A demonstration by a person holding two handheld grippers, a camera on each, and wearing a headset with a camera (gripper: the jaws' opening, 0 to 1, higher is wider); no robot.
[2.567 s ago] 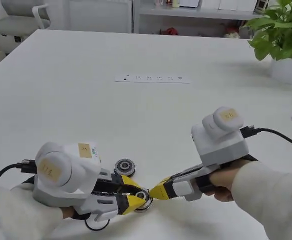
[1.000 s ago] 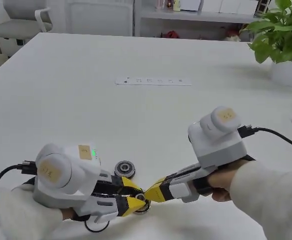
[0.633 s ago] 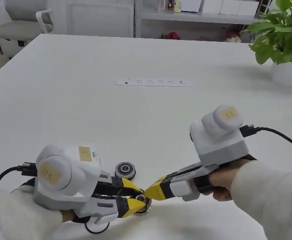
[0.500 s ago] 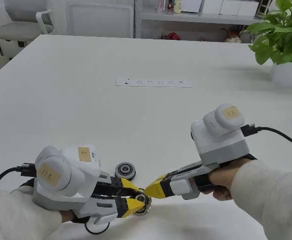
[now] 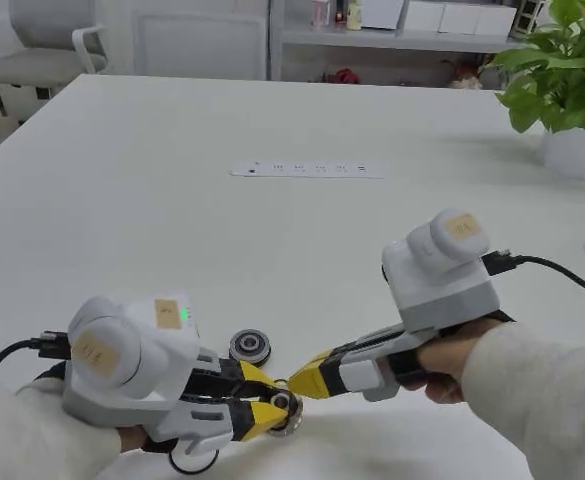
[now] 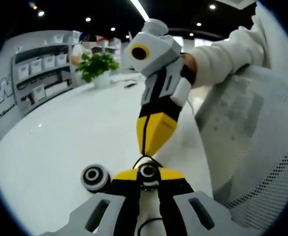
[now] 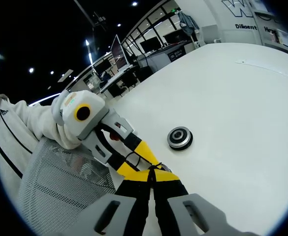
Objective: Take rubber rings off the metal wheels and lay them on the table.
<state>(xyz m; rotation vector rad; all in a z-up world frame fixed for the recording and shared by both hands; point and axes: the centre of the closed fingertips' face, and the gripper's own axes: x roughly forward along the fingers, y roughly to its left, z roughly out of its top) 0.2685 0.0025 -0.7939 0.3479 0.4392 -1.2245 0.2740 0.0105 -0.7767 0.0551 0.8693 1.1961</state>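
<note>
Ring pinched at clamped wheel

Nearest us, we saw a loose black ring (image 5: 194,462) on the table (image 5: 172,220) under the left gripper (image 5: 268,398), whose jaws clamped a metal wheel (image 6: 148,171). The right gripper (image 5: 297,383) had its tips closed on that wheel's rubber ring (image 6: 144,157). Just beyond lay a second wheel (image 5: 250,346). Farther off were a power strip (image 5: 307,170) and a white pot (image 5: 578,140) holding a green plant (image 5: 562,60).

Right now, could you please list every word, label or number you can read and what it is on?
"W": big letter on the wall.
"Diligent", as far as I can tell: smaller wall lettering.
Stickers on the left gripper and right gripper: too blurred to read.
Power strip markings: too small.
</note>
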